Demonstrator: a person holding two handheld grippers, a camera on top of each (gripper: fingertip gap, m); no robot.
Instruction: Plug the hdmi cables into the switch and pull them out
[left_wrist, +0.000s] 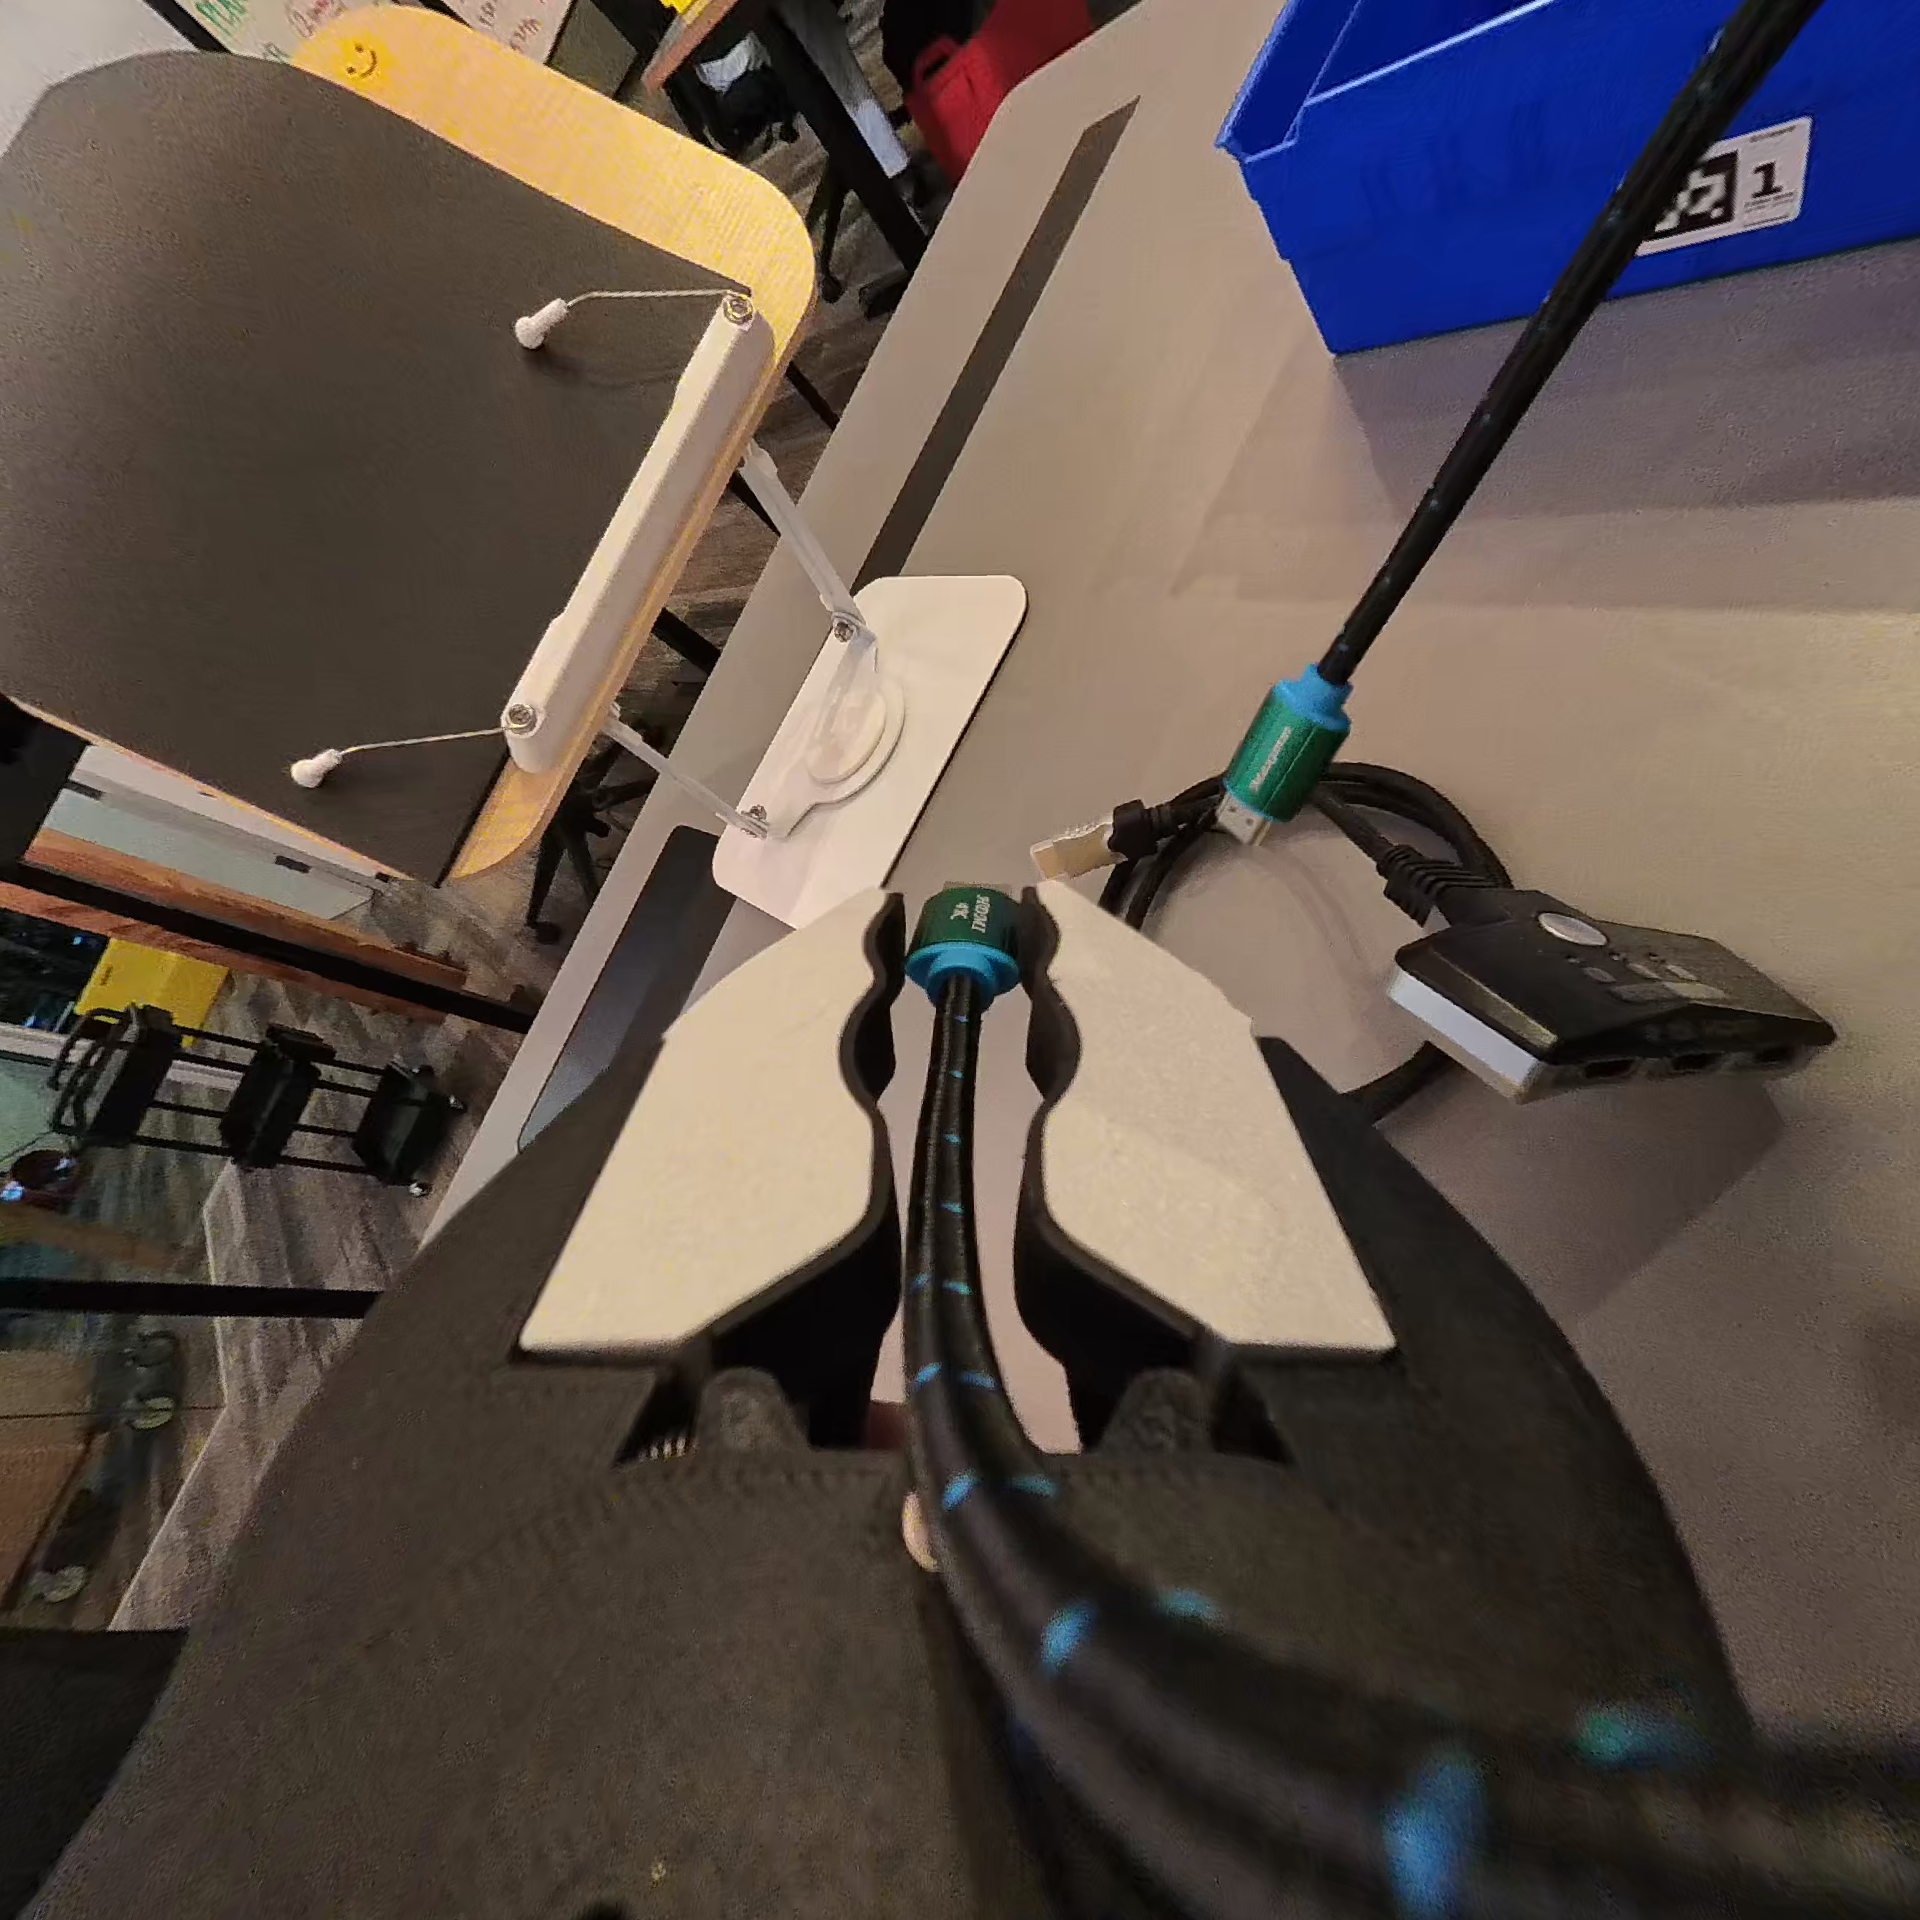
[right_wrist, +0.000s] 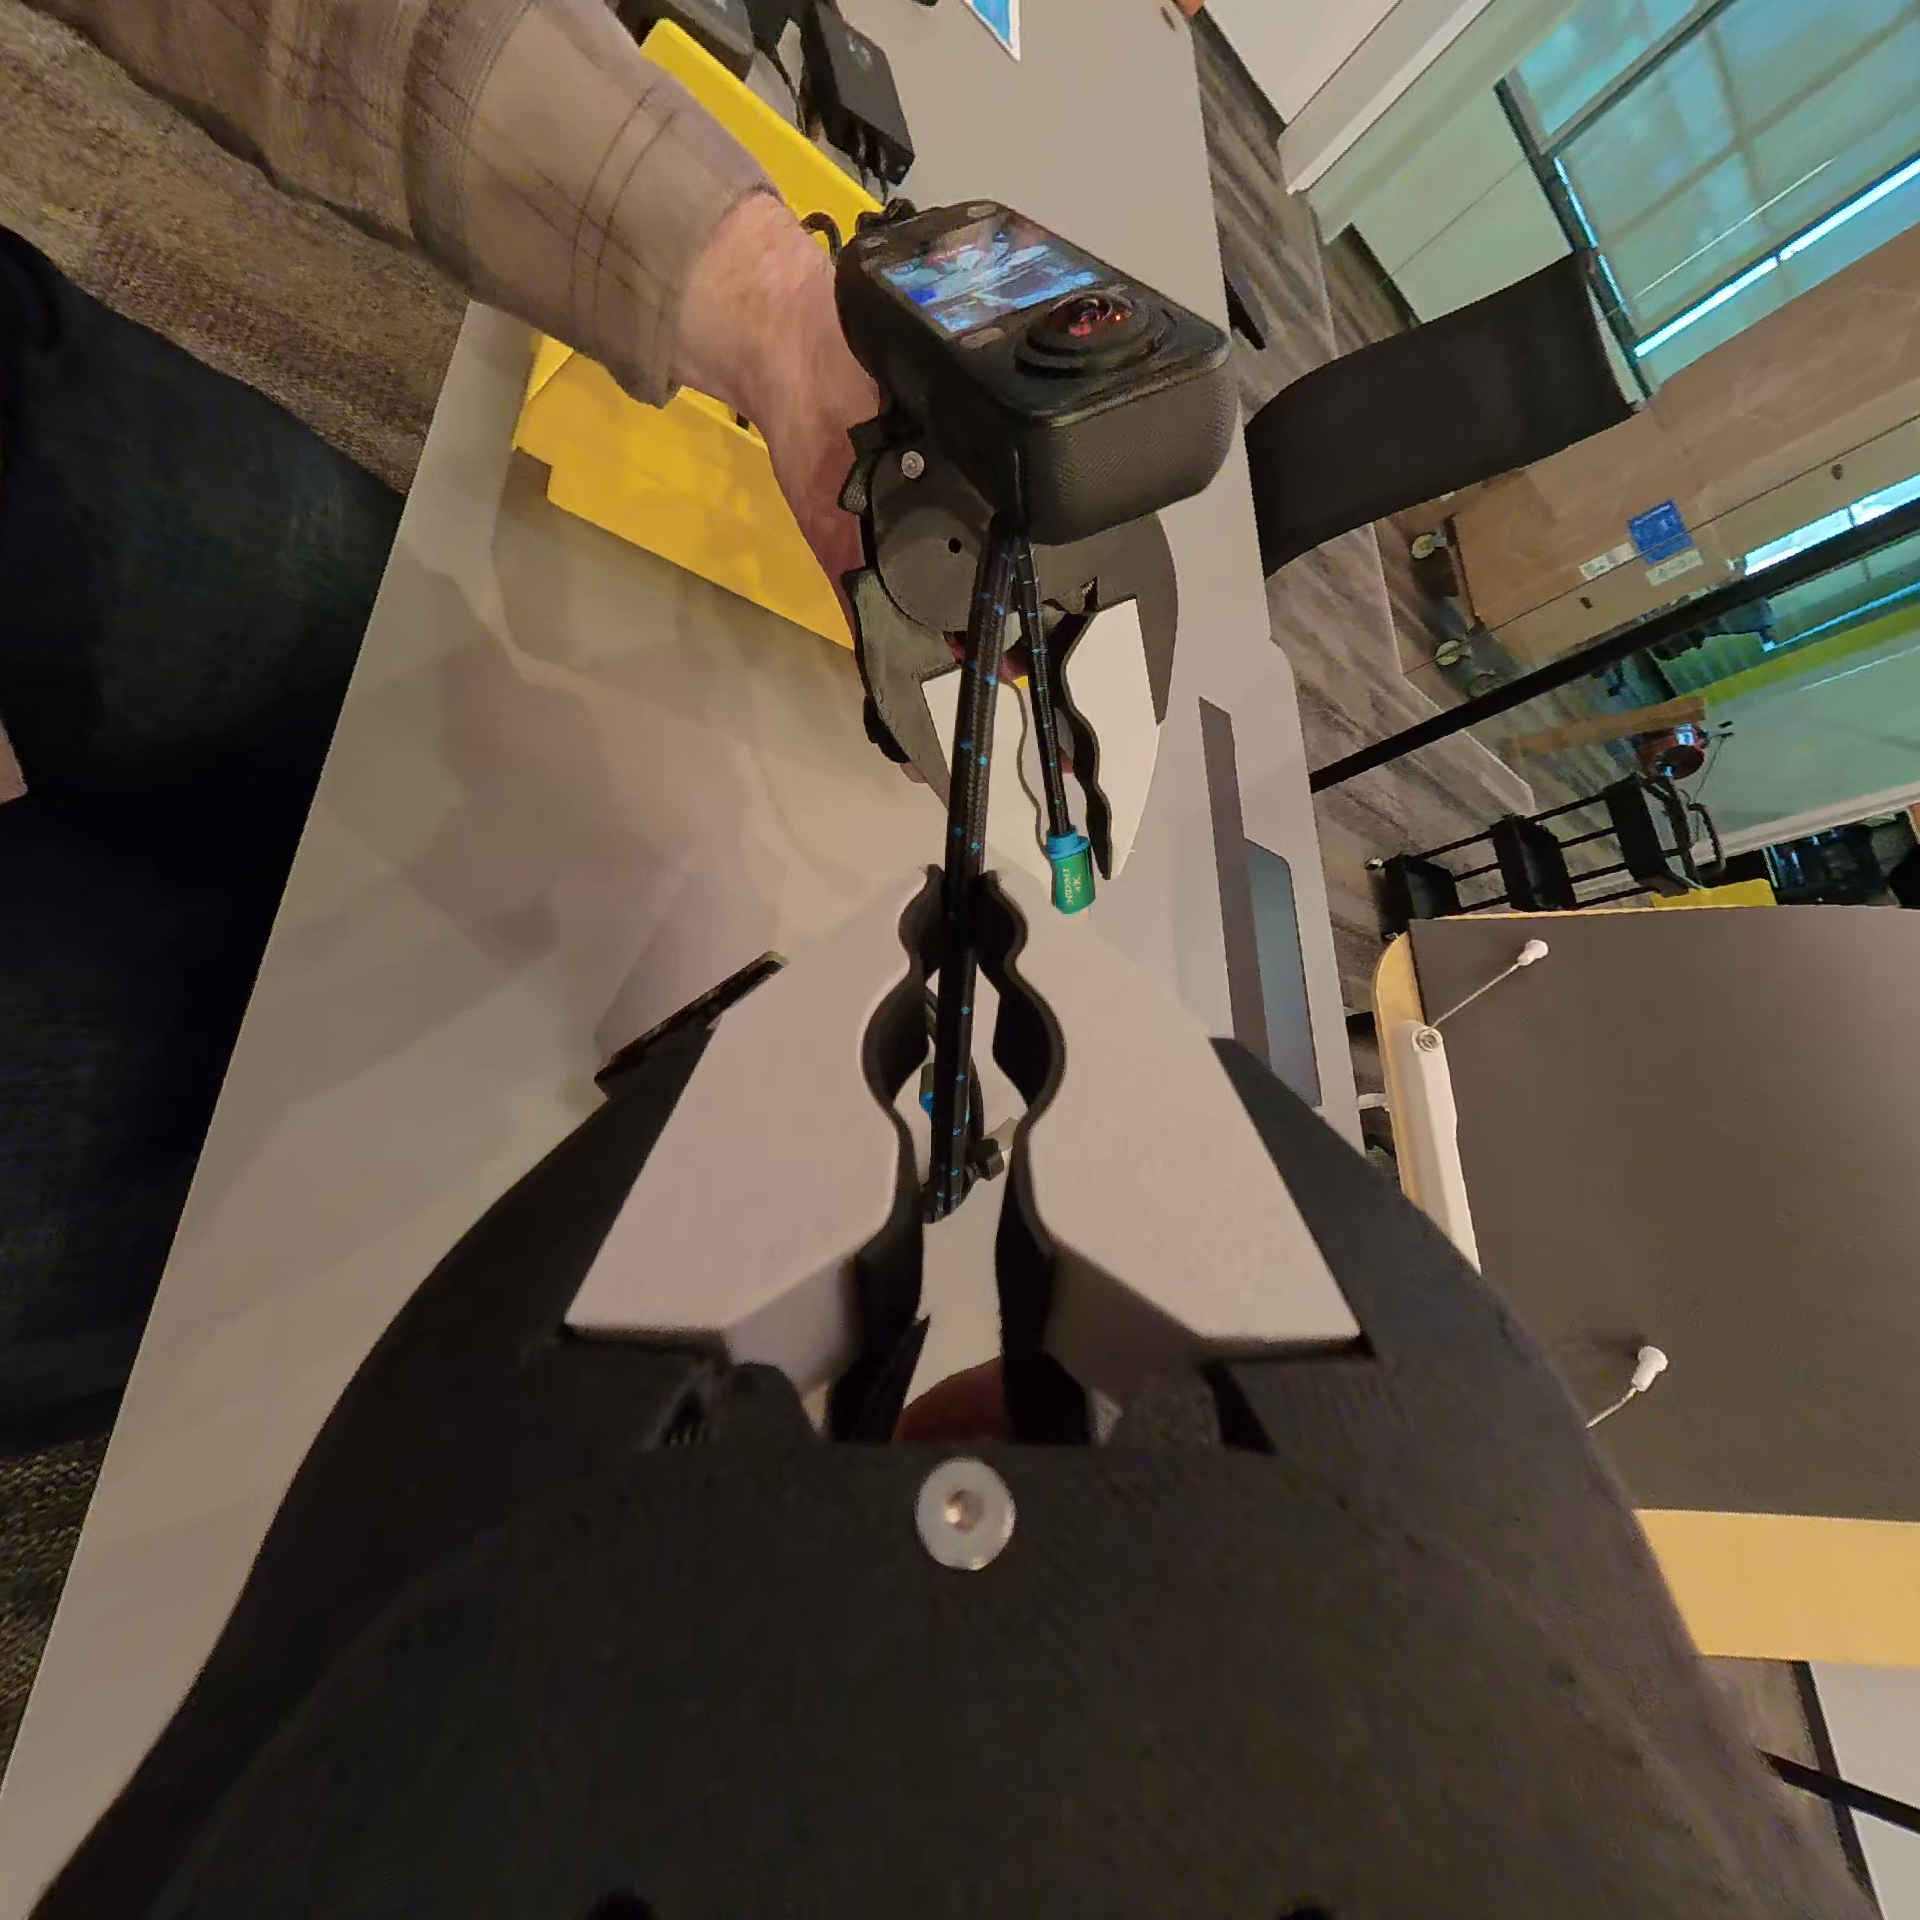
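My left gripper (left_wrist: 961, 904) is shut on the green plug (left_wrist: 961, 927) of a black braided HDMI cable (left_wrist: 940, 1195) that runs back between its fingers. The cable's other green plug (left_wrist: 1283, 758) hangs over the grey table (left_wrist: 1351, 499), just left of the black switch (left_wrist: 1600, 997), which lies flat with its ports facing me. The switch's own black lead (left_wrist: 1382, 821) coils behind it. In the right wrist view my right gripper (right_wrist: 961, 894) is shut on the braided cable (right_wrist: 971, 790). Beyond it a hand holds the left gripper (right_wrist: 1075, 862) with its plug (right_wrist: 1070, 881).
A blue bin (left_wrist: 1507, 156) stands at the back right of the table. A white stand (left_wrist: 873, 717) holding a dark board (left_wrist: 312, 416) sits at the table's left edge. A yellow tray (right_wrist: 675, 468) lies under the person's sleeve (right_wrist: 520, 135). The gap from one gripper's tips to the other's is roughly 15 centimeters.
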